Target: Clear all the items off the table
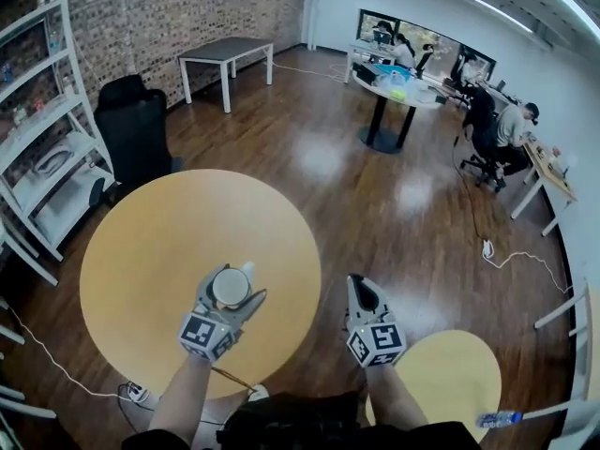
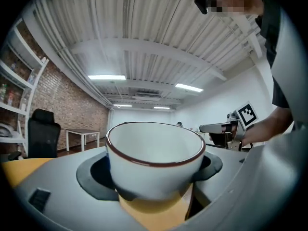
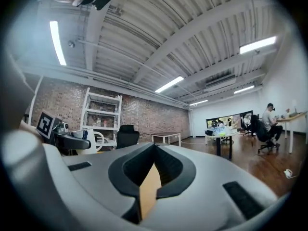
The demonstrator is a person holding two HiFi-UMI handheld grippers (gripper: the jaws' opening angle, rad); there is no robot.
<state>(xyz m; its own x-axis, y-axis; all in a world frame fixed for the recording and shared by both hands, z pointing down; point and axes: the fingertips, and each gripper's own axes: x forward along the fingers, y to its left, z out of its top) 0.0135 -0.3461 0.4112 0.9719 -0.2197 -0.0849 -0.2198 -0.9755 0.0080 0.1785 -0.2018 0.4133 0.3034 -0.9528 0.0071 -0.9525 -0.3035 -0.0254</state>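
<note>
A white cup (image 1: 231, 287) with a thin brown rim sits upright between the jaws of my left gripper (image 1: 232, 293), held above the near edge of the round yellow table (image 1: 141, 251). In the left gripper view the cup (image 2: 154, 150) fills the space between the dark pads (image 2: 96, 177), which press on its sides. My right gripper (image 1: 364, 293) hangs over the wooden floor to the right of the table, jaws together and nothing in them. In the right gripper view the right gripper (image 3: 153, 153) shows its pads meeting. The left gripper and the cup (image 3: 96, 139) appear at that view's left.
A smaller yellow round table (image 1: 450, 373) stands near my right side, with a water bottle (image 1: 497, 419) beside it. A black chair (image 1: 136, 129) and white shelves (image 1: 47, 157) stand beyond the table at the left. Cables and a power strip (image 1: 138, 394) lie on the floor.
</note>
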